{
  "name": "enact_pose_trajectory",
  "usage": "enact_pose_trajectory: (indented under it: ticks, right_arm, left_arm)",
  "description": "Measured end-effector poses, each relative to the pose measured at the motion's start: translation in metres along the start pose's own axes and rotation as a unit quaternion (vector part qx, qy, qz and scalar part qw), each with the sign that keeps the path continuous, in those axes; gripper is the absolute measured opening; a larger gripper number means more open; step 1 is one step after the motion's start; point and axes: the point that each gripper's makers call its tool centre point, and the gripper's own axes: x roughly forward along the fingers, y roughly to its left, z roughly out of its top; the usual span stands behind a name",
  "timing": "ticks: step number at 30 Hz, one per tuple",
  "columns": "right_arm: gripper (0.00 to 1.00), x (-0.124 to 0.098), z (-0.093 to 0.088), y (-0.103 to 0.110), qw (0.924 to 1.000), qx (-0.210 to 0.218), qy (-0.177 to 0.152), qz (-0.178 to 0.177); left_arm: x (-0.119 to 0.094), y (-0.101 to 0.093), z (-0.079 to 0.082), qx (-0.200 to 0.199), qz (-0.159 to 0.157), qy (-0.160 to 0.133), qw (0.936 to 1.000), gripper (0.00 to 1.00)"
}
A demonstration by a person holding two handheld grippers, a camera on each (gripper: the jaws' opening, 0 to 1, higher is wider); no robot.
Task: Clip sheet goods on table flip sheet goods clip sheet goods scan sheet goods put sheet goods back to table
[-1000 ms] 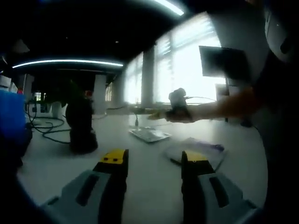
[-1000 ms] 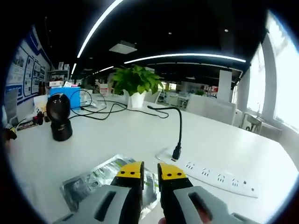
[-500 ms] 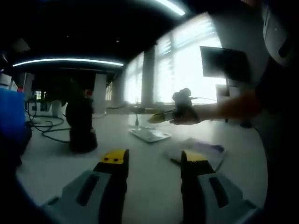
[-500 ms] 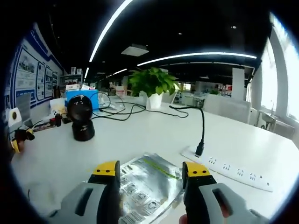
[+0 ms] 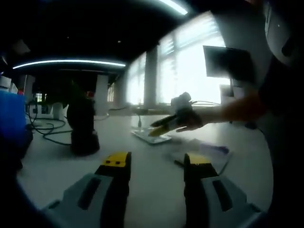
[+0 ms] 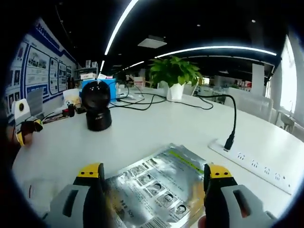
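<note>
Right gripper (image 6: 154, 173) jaws have spread wide over the silver packet (image 6: 156, 190); left gripper (image 5: 154, 161) jaws apart above table (image 5: 61, 166).

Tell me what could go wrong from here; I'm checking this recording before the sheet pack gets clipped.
The silver foil sheet pack lies flat on the white table between the open jaws of the right gripper, so they may slide over it instead of catching an edge. The white power strip with its plugged black cable sits close beside the pack; a sideways sweep could snag it. The left gripper is open too.
</note>
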Motion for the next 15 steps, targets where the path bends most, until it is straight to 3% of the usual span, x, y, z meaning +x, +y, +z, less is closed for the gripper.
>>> enact_pose_trajectory:
  ticks: [4, 7, 15]
  right_arm:
    - [0.83, 0.001, -0.004, -0.007, 0.9999, 0.017, 0.002, -0.003]
    - [0.81, 0.001, -0.014, -0.01, 0.9998, -0.004, 0.018, -0.007]
    - [0.79, 0.001, -0.016, -0.014, 0.9997, -0.005, 0.02, -0.012]
  left_arm:
    - [0.0, 0.0, -0.001, 0.001, -0.001, 0.001, 1.0, 0.37]
    - [0.0, -0.001, -0.001, 0.004, -0.002, 0.002, 1.0, 0.37]
    - [0.0, 0.0, -0.001, 0.004, 0.0, 0.003, 1.0, 0.37]
